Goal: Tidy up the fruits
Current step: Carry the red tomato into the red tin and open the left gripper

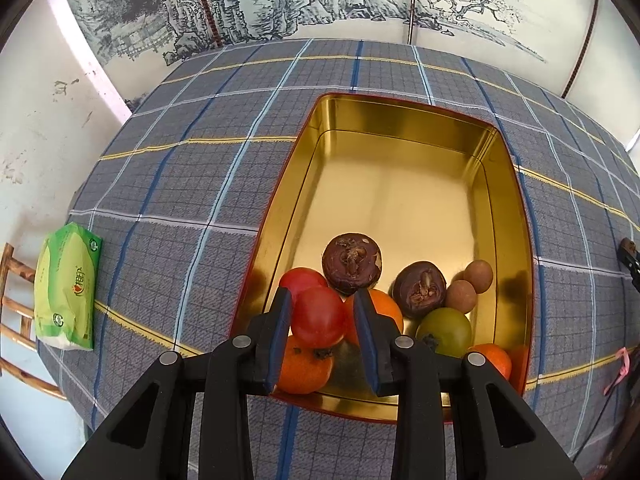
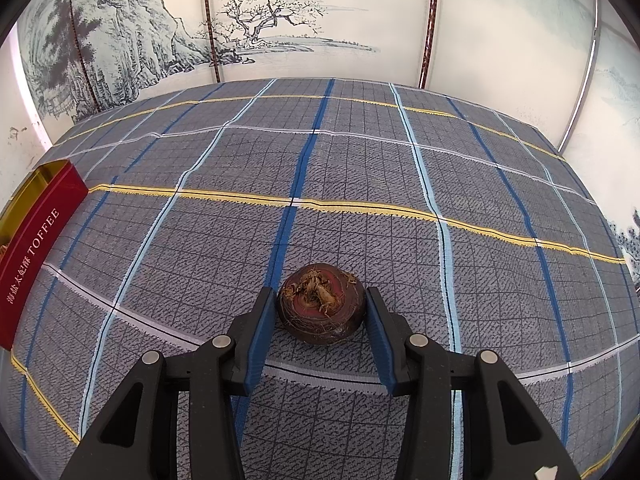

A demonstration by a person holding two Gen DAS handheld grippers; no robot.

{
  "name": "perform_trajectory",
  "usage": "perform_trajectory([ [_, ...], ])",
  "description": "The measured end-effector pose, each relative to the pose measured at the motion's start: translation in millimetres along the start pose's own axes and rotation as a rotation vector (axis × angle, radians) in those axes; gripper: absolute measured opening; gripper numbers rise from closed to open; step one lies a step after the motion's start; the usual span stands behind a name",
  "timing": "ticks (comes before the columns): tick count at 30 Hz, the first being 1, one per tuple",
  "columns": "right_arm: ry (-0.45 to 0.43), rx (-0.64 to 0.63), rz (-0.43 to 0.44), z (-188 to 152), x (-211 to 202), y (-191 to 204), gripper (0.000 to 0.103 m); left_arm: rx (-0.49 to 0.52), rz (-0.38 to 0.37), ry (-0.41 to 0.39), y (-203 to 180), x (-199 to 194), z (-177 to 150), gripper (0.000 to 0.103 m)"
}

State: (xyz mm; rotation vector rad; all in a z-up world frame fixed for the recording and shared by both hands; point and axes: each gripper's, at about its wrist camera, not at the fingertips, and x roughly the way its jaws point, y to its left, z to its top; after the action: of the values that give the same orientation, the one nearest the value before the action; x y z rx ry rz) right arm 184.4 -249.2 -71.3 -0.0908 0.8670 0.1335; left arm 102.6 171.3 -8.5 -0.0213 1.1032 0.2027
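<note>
A golden tin [image 1: 400, 120] with red outer walls lies on the plaid tablecloth [image 1: 192, 184]. At its near end lie two dark water chestnuts [image 1: 352, 262], oranges [image 1: 304, 368], a green fruit [image 1: 446, 330], two small brown round fruits [image 1: 478, 276] and a red tomato [image 1: 300, 280]. My left gripper [image 1: 322, 300] points down into that end, shut on another red tomato [image 1: 318, 316]. In the right wrist view, a third water chestnut [image 2: 322, 308] rests on the cloth with my right gripper [image 2: 320, 294] shut on it, pads against both sides. The tin [image 2: 36, 240] stands far left there.
A green tissue pack [image 1: 66, 292] lies on the cloth's left edge, beside a wooden frame [image 1: 16, 320]. A painted screen [image 2: 280, 20] closes off the back of the table. Bare plaid cloth [image 2: 400, 160] stretches beyond the right gripper.
</note>
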Motion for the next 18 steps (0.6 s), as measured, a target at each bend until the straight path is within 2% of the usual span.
perform_trajectory([
  [9,0.000,0.000,0.000,0,0,0,0.042,0.013,0.039,-0.080,-6,-17,-7,0.035],
  [13,0.000,0.000,-0.001,0,0,-1,0.042,0.005,0.044,-0.111,-8,-24,-13,0.045],
  [18,0.001,0.000,-0.003,0,0,0,0.043,0.010,0.063,-0.146,-13,-30,-20,0.052],
])
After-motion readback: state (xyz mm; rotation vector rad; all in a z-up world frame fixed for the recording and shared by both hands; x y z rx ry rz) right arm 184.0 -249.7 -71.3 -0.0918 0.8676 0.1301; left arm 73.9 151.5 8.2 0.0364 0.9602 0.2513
